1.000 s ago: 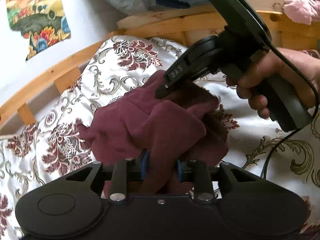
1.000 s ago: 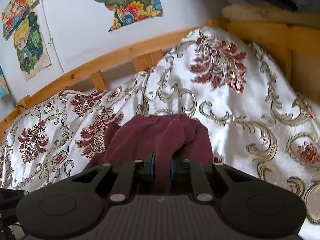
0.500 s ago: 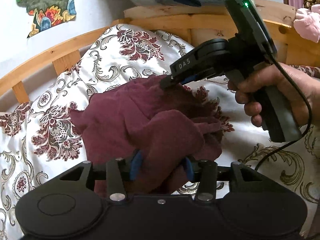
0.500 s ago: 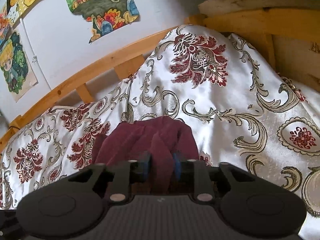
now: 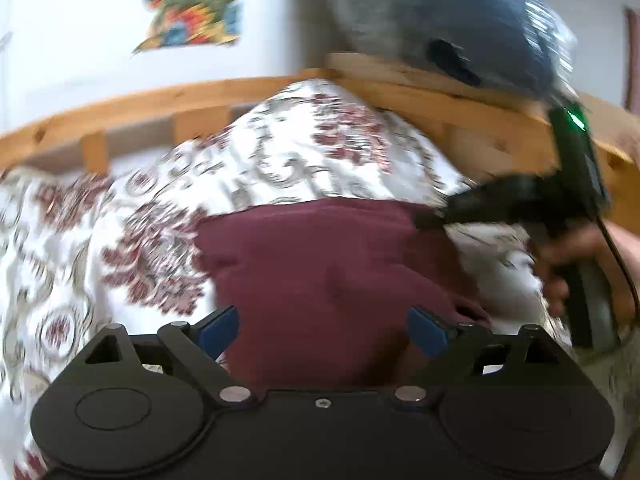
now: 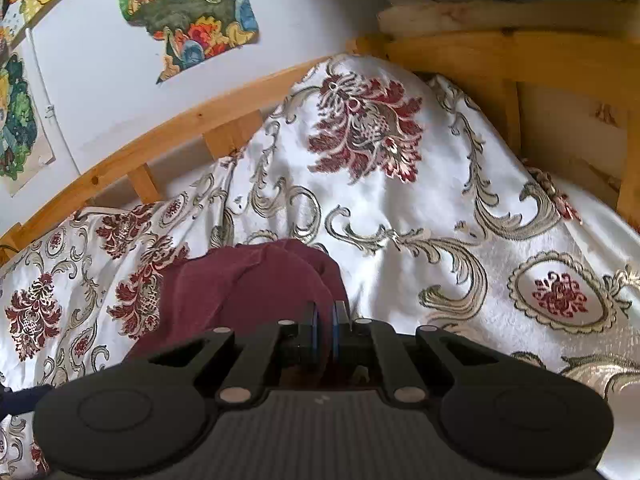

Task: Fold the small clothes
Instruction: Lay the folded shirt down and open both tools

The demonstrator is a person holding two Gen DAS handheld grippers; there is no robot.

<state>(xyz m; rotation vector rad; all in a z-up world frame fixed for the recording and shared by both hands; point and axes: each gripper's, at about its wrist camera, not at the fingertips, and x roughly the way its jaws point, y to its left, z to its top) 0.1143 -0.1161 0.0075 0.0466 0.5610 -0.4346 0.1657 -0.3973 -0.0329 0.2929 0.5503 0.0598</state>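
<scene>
**One corner pinched, the other claw wide**

Bed (image 6: 460, 208) first: flowered white cover, wooden rail (image 6: 160, 140) behind, and that's my whole working surface. On it, the maroon cloth (image 5: 320, 264), spread in front of me and reaching right up under my left claw (image 5: 324, 330). That one gapes, blue pads (image 5: 218, 326) well apart, cloth running between them but nothing gripped. My right claw (image 6: 325, 330) is the opposite story, pads squeezed nearly together on a ridge of the cloth (image 6: 256, 284), and from the left view I see it nipping the far right corner.

The job here, I reckon: lay the cloth flat before creasing. Keep the right pinch firm, keep the pull low and even, and let the left take a fresh edge rather than a bunch. The left view is smeared, so edges are hard to read.

Around me: posters (image 6: 188, 12) on the wall, a grey bundle (image 5: 460, 20) on the headboard. In the way? Only the humped cover, which may drag along.
</scene>
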